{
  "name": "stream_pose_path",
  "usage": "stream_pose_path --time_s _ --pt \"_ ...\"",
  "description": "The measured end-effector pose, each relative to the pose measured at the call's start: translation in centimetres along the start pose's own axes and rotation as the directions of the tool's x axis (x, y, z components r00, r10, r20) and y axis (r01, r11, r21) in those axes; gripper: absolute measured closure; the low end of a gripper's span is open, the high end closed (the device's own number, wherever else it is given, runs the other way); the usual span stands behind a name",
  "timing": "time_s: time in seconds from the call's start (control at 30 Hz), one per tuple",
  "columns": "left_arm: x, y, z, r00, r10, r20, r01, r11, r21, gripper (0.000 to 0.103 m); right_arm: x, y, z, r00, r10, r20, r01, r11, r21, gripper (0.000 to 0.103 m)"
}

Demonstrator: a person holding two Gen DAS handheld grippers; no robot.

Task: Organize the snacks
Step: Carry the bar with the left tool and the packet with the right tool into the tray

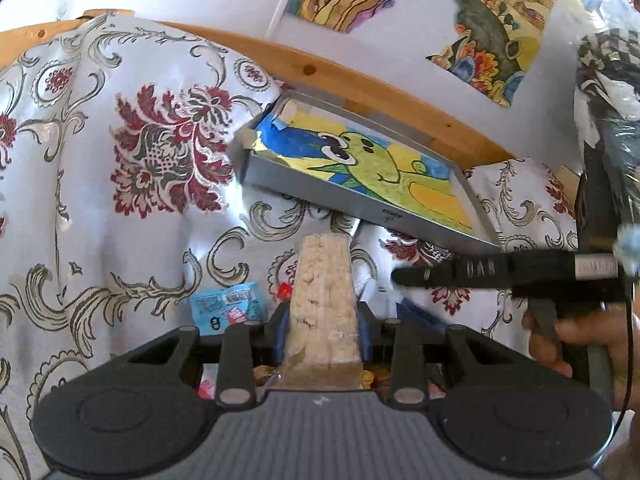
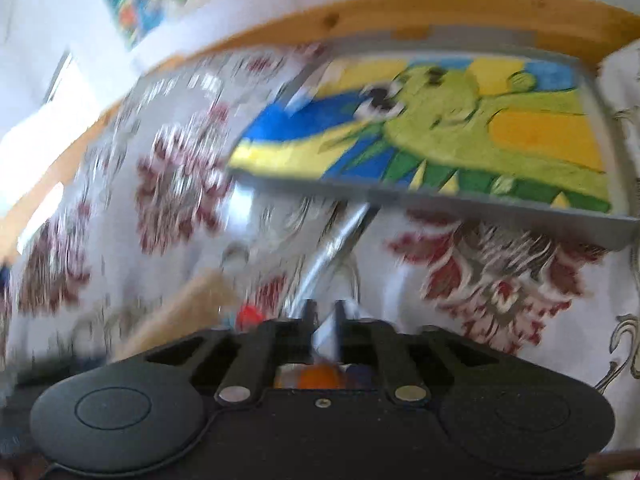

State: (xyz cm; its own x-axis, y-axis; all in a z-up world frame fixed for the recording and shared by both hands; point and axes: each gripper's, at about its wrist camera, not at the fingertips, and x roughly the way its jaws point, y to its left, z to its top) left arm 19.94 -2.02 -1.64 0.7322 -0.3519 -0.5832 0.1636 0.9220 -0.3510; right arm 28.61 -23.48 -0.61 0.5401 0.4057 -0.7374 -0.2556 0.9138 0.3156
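In the left wrist view my left gripper [image 1: 323, 326] is shut on a beige puffed-rice bar [image 1: 323, 276] in clear wrap, which sticks out forward above the tablecloth. A grey tray [image 1: 372, 212] lined with a green cartoon drawing lies just beyond it, tilted against the wooden rail. My right gripper [image 1: 400, 276] comes in from the right, held by a hand [image 1: 576, 336]. In the blurred right wrist view the right gripper [image 2: 324, 310] is shut on a thin silvery snack wrapper [image 2: 332, 252], short of the tray [image 2: 500, 212].
A blue snack packet [image 1: 228, 306] and a small red piece [image 1: 285, 291] lie on the flowered tablecloth [image 1: 120, 220] under the left gripper. A wooden rail [image 1: 320, 68] and a wall with drawings stand behind the tray. More snacks show beneath both grippers.
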Motion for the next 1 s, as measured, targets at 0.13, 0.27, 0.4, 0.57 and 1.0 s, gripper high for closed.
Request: stream_pose_path --time_s 0.13,0.27,0.4,0.57,1.0 --pt "0.4 0.5 -0.3 1.000 -0.002 -0.012 0.001 1.000 -0.008 0.067 0.9 1.4 -1.6 0.994 -0.108 -0.028 0.102 0.980 -0.171 0.055" --pt "1.0 0.4 -0.1 1.000 0.001 -0.011 -0.001 1.000 0.009 0.067 1.8 2.7 -2.9 0.984 -0.177 -0.028 0.157 0.924 -0.348 0.039" --pt "1.2 0.5 0.1 1.000 0.003 -0.008 -0.003 1.000 0.006 0.067 2.7 3.2 -3.7 0.978 -0.204 -0.039 0.167 0.882 -0.441 0.038" --pt "1.4 0.5 0.0 1.000 0.006 -0.013 -0.006 1.000 0.010 0.067 2.6 1.9 -2.8 0.984 -0.174 -0.045 0.146 0.919 -0.366 0.058" --pt "1.5 -0.6 1.1 0.999 0.024 0.026 -0.025 0.999 0.038 0.067 -0.1 1.9 -1.4 0.991 -0.113 0.077 0.131 0.951 -0.279 0.086"
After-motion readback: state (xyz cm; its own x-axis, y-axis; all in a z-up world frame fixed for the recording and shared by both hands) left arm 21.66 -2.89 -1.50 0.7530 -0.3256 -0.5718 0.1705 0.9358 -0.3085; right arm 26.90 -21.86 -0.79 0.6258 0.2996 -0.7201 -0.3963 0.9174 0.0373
